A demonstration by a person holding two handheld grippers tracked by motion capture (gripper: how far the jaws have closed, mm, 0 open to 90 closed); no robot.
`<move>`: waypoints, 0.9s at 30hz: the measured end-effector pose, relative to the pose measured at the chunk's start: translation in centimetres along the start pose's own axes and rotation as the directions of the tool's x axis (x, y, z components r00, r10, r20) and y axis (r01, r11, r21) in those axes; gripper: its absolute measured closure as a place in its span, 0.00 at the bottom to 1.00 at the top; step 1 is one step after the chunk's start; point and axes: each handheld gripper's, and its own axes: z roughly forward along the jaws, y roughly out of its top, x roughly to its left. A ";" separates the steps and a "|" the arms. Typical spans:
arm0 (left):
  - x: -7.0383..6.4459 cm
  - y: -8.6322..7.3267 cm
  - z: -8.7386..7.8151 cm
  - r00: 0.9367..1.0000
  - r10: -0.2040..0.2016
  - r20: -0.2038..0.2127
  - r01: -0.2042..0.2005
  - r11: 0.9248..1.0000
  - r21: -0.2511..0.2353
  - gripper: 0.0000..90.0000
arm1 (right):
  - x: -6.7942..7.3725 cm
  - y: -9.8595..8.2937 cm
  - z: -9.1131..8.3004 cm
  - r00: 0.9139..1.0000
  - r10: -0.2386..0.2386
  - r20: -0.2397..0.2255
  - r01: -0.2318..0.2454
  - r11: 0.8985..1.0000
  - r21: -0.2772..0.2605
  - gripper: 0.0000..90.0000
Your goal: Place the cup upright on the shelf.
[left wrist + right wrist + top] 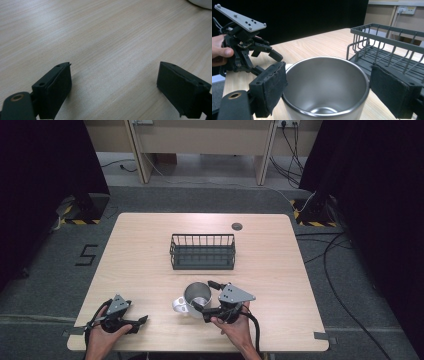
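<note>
The steel mug [197, 296] stood upright and empty on the table [145, 255], on the near side of the wire dish rack [202, 251] and apart from it, with a white part, probably its handle, showing at its left. My right tool [204, 296] was at the mug: in the right gripper view its jaws stood wide apart, one on either side of the rim [325, 62], the left pad [270, 86] touching or just beside the wall and the other clear of it. It had hold of nothing yet.

My left tool [139, 322] lay low over the table, well to the left of the mug and nearer to me than the rack. Its jaws were also spread wide, with bare wood between them.

I judged the work to be at its start. The reach to the mug was made, but the grasp was not closed, and the rack was empty. Closing on the mug, lifting it and setting it in the rack, as seemed likely, were all left to do.
</note>
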 end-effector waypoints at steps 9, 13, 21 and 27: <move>0.0 0.0 0.0 1.000 0.000 0.001 0.000 1.000 0.001 0.13 | 0.0 0.1 0.0 1.000 -0.002 -0.025 0.001 1.000 -0.031 0.16; 0.0 0.0 0.0 1.000 0.000 0.001 0.000 1.000 0.000 0.13 | 0.3 0.1 0.1 1.000 -0.011 -0.027 0.011 1.000 -0.024 0.16; 0.0 0.0 0.0 1.000 0.000 0.001 0.000 1.000 0.000 0.13 | 0.5 0.1 0.0 0.999 -0.031 0.013 0.032 0.999 -0.024 0.16; 0.0 0.0 0.0 1.000 0.000 0.001 0.000 1.000 0.000 0.13 | 0.5 0.0 -0.1 0.999 -0.033 0.008 0.033 0.999 -0.021 0.16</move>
